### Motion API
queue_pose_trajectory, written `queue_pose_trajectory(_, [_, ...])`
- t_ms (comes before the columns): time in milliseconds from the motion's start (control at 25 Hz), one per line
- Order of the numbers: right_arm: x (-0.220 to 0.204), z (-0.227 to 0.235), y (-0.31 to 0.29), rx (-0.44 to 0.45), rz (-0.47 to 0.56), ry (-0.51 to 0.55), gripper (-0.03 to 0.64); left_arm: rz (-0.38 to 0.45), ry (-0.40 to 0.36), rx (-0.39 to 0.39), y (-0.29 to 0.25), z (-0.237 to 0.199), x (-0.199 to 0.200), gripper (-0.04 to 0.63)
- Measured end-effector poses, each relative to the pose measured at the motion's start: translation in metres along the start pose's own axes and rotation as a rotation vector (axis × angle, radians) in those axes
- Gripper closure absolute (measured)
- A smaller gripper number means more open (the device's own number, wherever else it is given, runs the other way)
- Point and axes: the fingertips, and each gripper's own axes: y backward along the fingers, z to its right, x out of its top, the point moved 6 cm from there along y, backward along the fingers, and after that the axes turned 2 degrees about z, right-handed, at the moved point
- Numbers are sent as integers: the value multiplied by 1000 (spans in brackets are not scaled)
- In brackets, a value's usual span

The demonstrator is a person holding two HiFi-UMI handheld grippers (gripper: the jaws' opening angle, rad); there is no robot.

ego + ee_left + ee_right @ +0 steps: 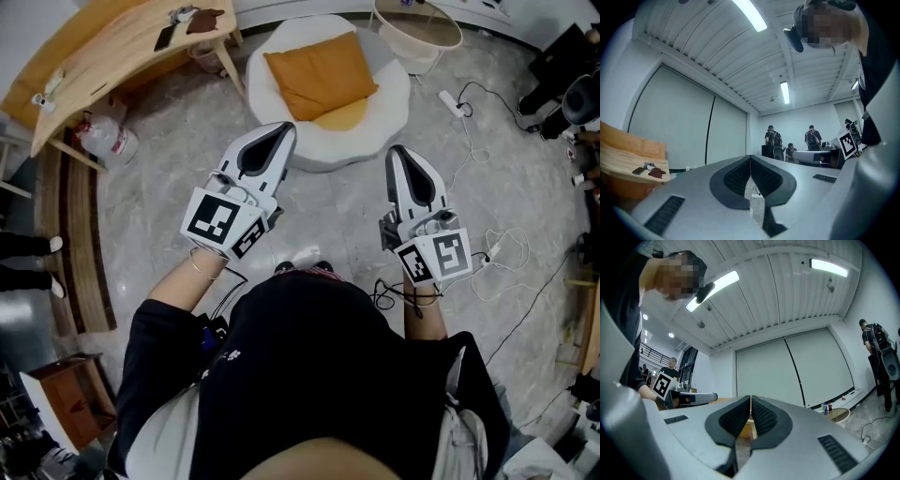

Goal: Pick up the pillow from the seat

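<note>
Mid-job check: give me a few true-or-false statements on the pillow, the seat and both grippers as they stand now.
The orange pillow lies on the white seat. True.
The left gripper is shut on the pillow. False: its jaws are together on nothing, apart from the pillow.
The right gripper has its jaws together, with nothing between them. True.
The wooden table stands right of the seat in the head view. False: it stands to the seat's left.
A power strip lies on the floor right of the seat. True.
</note>
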Motion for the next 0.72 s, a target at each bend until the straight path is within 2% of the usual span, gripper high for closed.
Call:
queue_pose_trajectory(280, [-1, 23, 8, 14, -4, -3, 595, -16, 11, 13, -18, 10, -7, 586])
queue_pose_trajectory(720, [2, 48, 25, -41, -2, -1, 595, -13, 6, -18, -45, 17, -6, 586])
